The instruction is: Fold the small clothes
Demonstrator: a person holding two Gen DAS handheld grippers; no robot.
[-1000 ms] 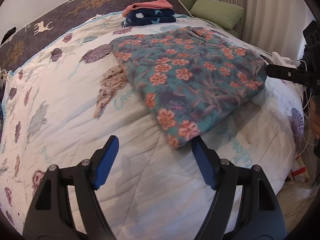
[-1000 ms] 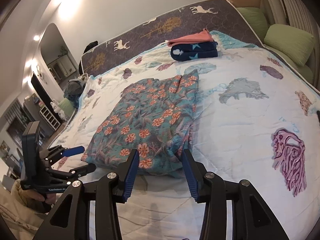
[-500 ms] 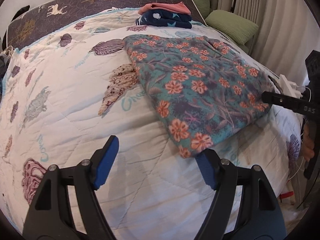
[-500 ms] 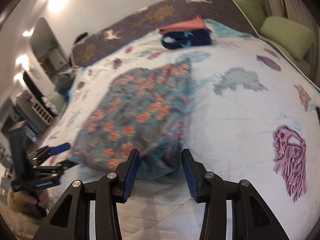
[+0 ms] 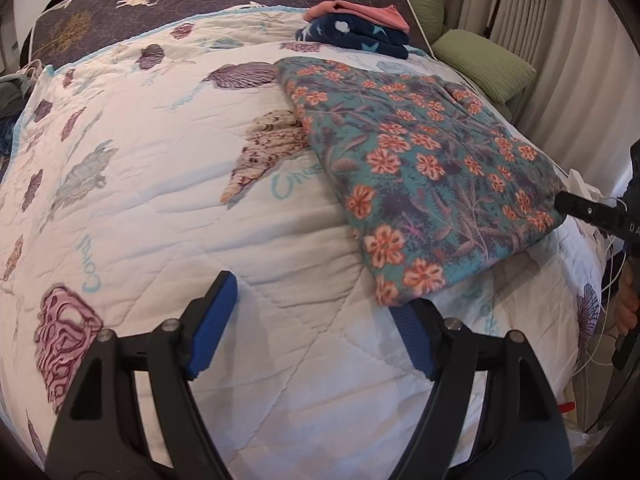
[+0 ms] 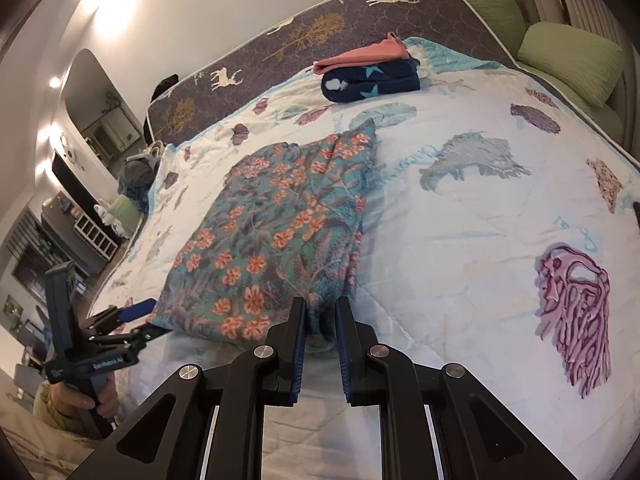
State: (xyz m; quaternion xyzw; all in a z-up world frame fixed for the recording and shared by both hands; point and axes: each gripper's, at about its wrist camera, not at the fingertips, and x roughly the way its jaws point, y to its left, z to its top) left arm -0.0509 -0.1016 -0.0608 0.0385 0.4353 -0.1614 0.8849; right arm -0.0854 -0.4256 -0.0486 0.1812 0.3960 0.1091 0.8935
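Here we held the right gripper point(image 6: 321, 320) closed on the near corner of the floral garment point(image 6: 276, 232) (folded on the bed point(image 6: 480, 248)); the left gripper point(image 5: 316, 320) gaped wide beside it.

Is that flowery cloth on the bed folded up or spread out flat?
Folded. The flowery cloth lies as a thick rectangle on the quilt, with stacked layers showing along its right edge.

Fleecy matt floral garment point(image 5: 420, 176) on quilted cloth bedspread point(image 5: 160, 200)
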